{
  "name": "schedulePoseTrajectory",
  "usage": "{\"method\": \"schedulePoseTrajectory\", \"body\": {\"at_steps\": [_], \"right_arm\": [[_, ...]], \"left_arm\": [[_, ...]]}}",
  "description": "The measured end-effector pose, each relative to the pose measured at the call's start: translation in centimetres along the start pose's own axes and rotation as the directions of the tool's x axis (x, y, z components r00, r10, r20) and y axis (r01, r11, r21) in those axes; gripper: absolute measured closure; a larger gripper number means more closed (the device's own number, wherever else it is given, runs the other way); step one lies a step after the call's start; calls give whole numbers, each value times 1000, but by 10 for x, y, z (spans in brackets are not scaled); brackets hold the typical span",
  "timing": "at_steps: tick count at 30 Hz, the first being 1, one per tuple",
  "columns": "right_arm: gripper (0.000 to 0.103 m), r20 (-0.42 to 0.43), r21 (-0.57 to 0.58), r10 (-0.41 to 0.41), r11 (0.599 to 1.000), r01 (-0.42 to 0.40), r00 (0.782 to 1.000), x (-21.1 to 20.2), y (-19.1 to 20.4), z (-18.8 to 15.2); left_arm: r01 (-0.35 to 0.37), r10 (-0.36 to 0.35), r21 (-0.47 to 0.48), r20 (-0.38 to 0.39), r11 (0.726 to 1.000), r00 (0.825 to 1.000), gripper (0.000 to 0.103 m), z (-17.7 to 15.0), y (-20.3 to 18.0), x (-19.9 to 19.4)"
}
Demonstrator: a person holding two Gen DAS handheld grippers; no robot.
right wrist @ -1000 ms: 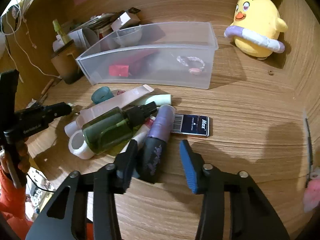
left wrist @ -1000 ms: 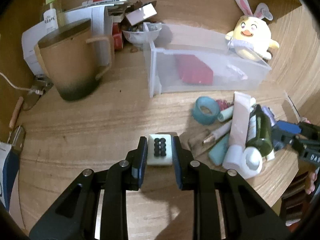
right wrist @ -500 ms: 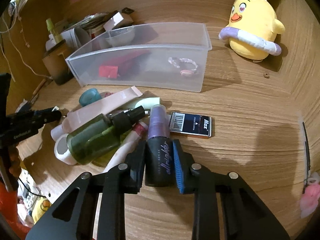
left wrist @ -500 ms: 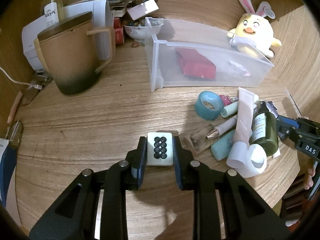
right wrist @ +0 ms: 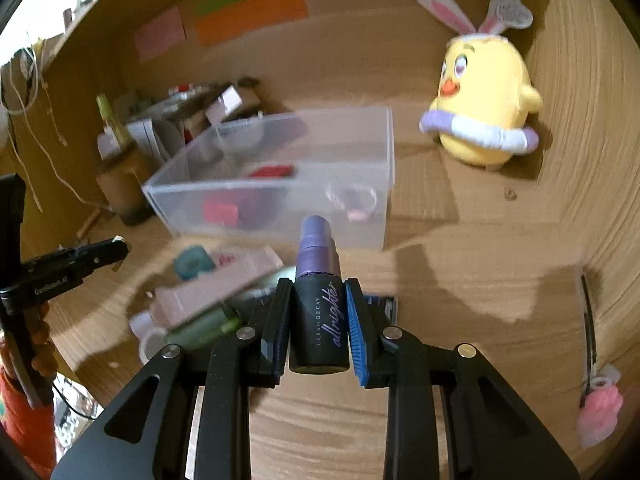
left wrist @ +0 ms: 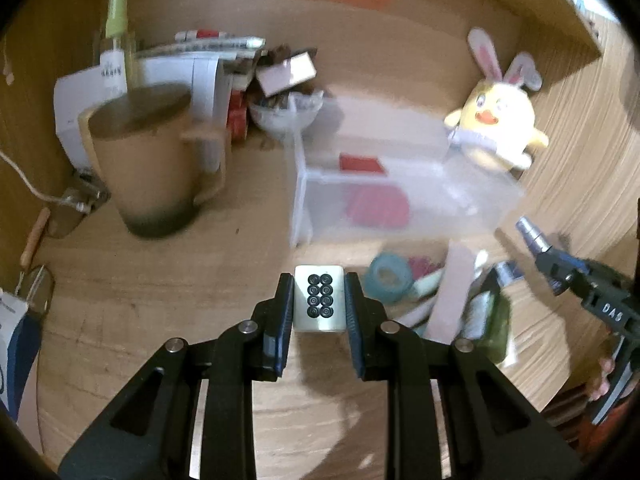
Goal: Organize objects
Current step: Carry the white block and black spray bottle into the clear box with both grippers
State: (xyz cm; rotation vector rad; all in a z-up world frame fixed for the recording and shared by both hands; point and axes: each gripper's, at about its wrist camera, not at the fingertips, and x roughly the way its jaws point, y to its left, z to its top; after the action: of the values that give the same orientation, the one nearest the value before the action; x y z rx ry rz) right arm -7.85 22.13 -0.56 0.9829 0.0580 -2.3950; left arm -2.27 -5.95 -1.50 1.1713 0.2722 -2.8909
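Note:
My left gripper is shut on a white mahjong tile with black dots and holds it above the wooden desk. My right gripper is shut on a black and purple spray bottle, lifted off the desk; this bottle also shows in the left wrist view. A clear plastic bin stands ahead, also in the right wrist view, with a red item and a bracelet inside. A pile of tubes, a green bottle and a teal tape roll lies in front of the bin.
A brown lidded mug stands at the left. A yellow bunny plush sits at the back right corner. Papers, boxes and a small bowl crowd the back. A dark card lies on the desk under my right gripper.
My right gripper closed on the spray bottle and lifted it off the pile. My left gripper rose with the tile and moved toward the bin.

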Motion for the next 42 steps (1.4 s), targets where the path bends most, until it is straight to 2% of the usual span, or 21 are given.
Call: {"method": "schedulePoseTrajectory", "body": {"at_steps": [9, 16, 20, 32, 38, 42], "right_arm": [[80, 91, -41, 37, 999, -33, 995, -10, 18, 30], [80, 125, -68, 60, 996, -52, 990, -5, 27, 48], [80, 147, -87, 68, 995, -55, 987, -2, 31, 60], [80, 185, -101, 90, 992, -72, 979, 15, 39, 95], [80, 170, -103, 98, 991, -81, 981, 32, 40, 110], [80, 143, -105, 91, 992, -77, 986, 47, 38, 115]], "left_arm": [[32, -33, 11, 109, 999, 994, 79, 33, -18, -21], [53, -53, 10, 157, 999, 986, 79, 53, -27, -27], [40, -44, 26, 178, 999, 983, 79, 64, -34, -27], [67, -73, 40, 189, 997, 979, 79, 94, -43, -11], [56, -63, 48, 162, 997, 985, 79, 105, -44, 8], [62, -66, 41, 113, 997, 991, 79, 108, -41, 28]]}}
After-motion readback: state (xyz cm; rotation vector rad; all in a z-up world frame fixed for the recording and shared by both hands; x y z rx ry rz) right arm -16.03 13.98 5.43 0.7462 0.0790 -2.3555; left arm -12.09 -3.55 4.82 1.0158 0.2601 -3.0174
